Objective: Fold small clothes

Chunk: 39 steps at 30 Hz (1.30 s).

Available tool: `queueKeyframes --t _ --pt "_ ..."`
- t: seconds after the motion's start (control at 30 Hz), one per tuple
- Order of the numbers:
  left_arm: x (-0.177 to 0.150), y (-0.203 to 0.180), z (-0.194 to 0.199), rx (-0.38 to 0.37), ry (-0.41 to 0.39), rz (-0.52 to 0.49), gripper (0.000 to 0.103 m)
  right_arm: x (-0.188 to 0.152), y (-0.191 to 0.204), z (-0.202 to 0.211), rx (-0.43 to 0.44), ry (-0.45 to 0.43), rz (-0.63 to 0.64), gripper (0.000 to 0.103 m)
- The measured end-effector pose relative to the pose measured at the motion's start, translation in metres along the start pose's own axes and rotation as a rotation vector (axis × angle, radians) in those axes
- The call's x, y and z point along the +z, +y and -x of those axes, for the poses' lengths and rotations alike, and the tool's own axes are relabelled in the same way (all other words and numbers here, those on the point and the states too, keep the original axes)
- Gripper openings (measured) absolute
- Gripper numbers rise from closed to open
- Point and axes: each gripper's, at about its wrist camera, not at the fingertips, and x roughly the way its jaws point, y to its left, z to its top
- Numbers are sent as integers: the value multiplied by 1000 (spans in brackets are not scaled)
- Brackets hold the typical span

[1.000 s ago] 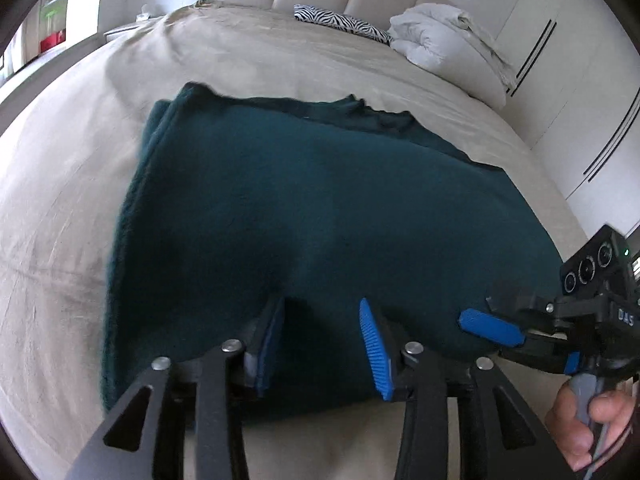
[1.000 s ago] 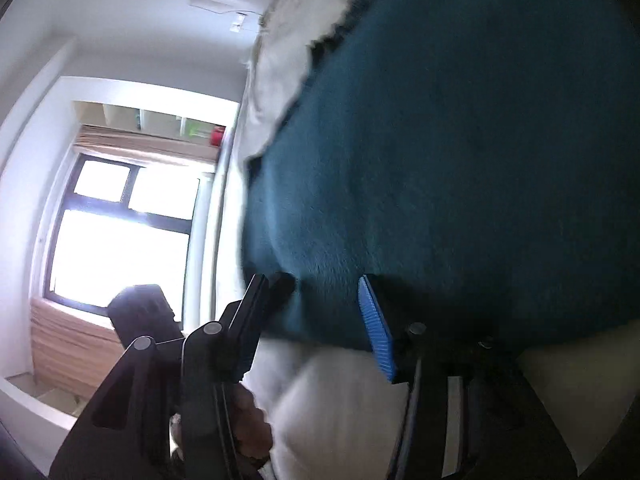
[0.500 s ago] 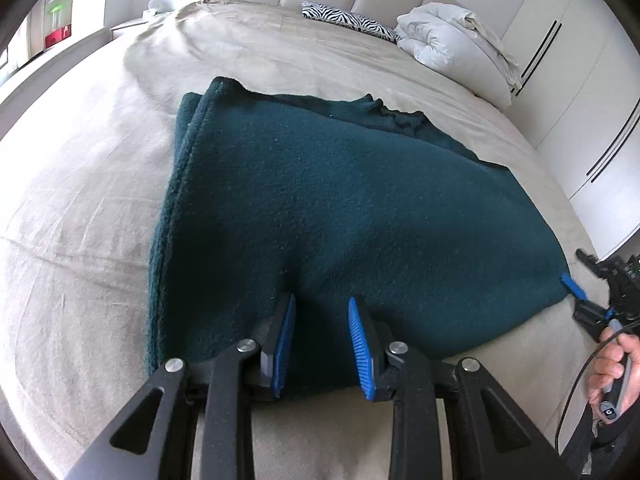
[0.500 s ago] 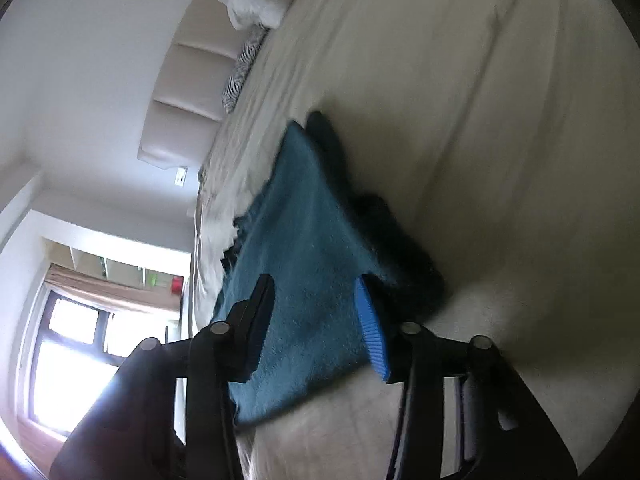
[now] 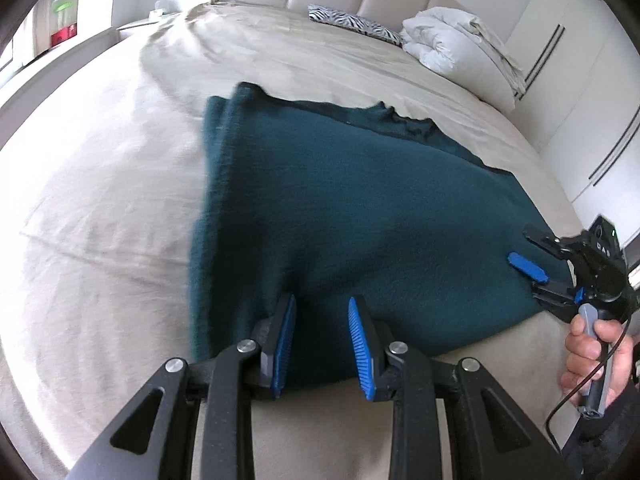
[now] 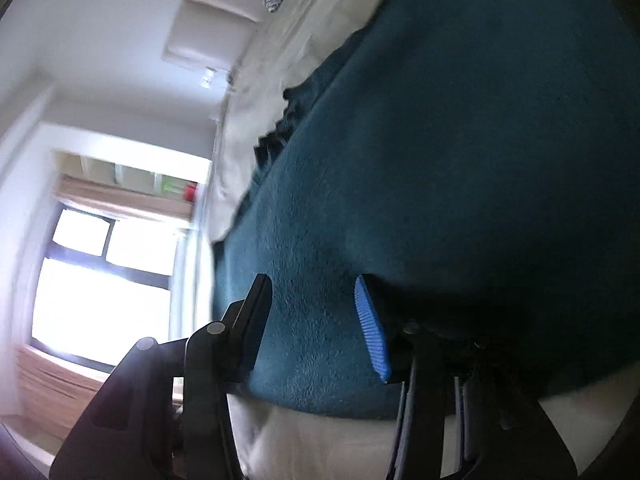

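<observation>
Currently straddling near hem of teal fleece (image 5: 360,208), lying flat and partly folded on bed (image 5: 100,208). Left gripper (image 5: 322,334) spread open over the hem, fingers (image 5: 285,334) not yet pinching. Right gripper (image 5: 538,278) sitting at the fleece's right corner; in its own view, fingers (image 6: 370,330) parted with fabric between and around them, not clamped.

Risks, judging from here:
- Pinching only the top layer, leaving lower layers behind and skewing the fold; thick pile hiding the layer edges.
- Lifting unevenly, one corner trailing, since the two grippers are sitting well apart.
- Snagging the bedsheet along with the hem, both fingers riding low.

Surroundings: white duvet (image 5: 452,46) and zebra pillow (image 5: 352,24) lying by the headboard, well apart from the fleece. Wardrobe doors (image 5: 580,92) standing at right. Nothing obstructing the fold path.
</observation>
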Motion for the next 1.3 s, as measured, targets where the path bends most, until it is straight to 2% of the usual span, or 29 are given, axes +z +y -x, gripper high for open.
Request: queueKeyframes --t 0.03,0.13,0.27,0.3,0.37,0.4,0.5,0.53,0.6,0.73,0.83,0.93,1.3 --pt "-1 6 3 2 -3 14 30 -5 -6 10 13 -14 -6 38" --pt "-3 17 10 8 -7 31 30 5 -24 47 -21 -99 -24 40" --pt "-4 20 24 49 -27 34 34 3 -42 117 -142 -236 -50 45" --pt "-4 18 28 78 -36 28 37 0 -45 135 -170 -276 -53 49" --pt "-1 12 36 147 -51 4 48 -8 -49 167 -175 -349 -66 56" --pt "1 7 40 170 -67 -12 57 -12 -50 177 -185 -375 -74 62" --pt "9 -12 50 166 -108 -61 68 -29 -54 202 -182 -409 -84 65" --pt "13 -21 52 159 -121 -77 73 -36 -56 203 -162 -396 -100 65" --pt "18 -32 48 159 -122 -96 76 -47 -58 202 -138 -366 -114 65" --pt "26 -52 30 137 -95 -117 76 -54 -57 165 -139 -307 -135 65" --pt "32 -58 16 134 -86 -105 76 -54 -71 145 -169 -269 -181 65" --pt "42 -64 3 133 -77 -98 76 -49 -74 134 -166 -299 -204 65" --pt "64 -83 -35 126 -61 -120 77 -28 -76 143 -91 -408 -268 65"
